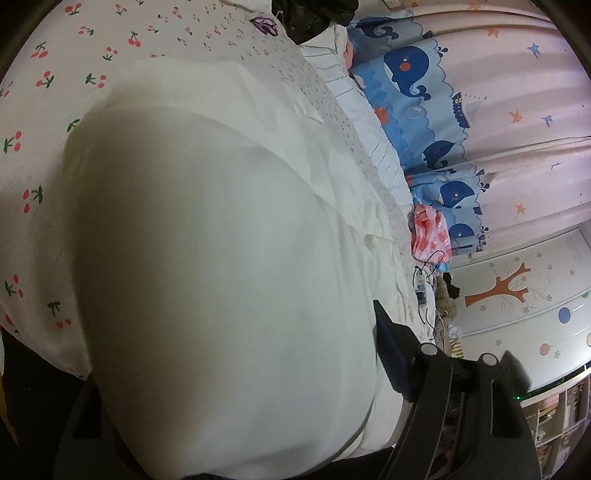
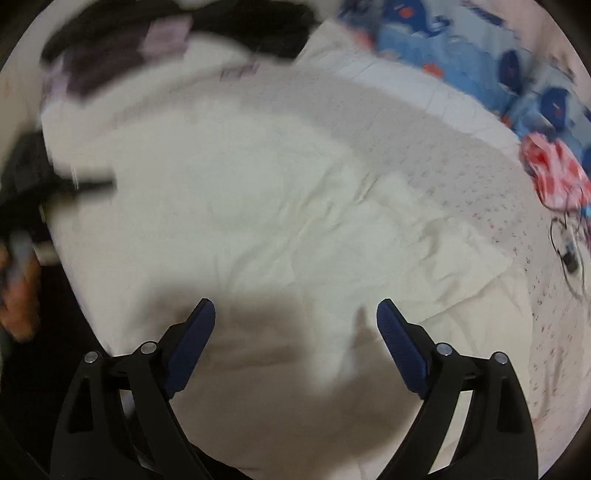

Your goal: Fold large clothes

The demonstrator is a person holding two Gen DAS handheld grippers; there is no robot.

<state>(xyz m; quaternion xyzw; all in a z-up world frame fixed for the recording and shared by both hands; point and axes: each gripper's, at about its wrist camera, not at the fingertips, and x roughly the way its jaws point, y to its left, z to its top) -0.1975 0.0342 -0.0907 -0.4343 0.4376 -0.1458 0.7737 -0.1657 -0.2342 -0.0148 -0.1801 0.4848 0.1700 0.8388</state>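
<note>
A large white garment (image 2: 280, 192) lies spread and creased on the bed. My right gripper (image 2: 295, 310) hovers over its near part, open, with nothing between its blue pads. In the left wrist view the same white garment (image 1: 221, 258) bulges up close to the lens across my left gripper (image 1: 236, 332). It hides one finger and lies against the blue pad of the other finger (image 1: 391, 354), so a grip cannot be made out. In the right wrist view a dark blurred shape (image 2: 88, 184), probably the left gripper, rests at the garment's left edge with a hand (image 2: 18, 295) beside it.
The bed has a cherry-print sheet (image 1: 44, 110). Dark clothes (image 2: 155, 33) are piled at its far end. A red-and-white plastic bag (image 1: 430, 232) and a cabled device (image 1: 421, 288) lie at the bed's right edge, by the whale-print curtain (image 1: 424, 81).
</note>
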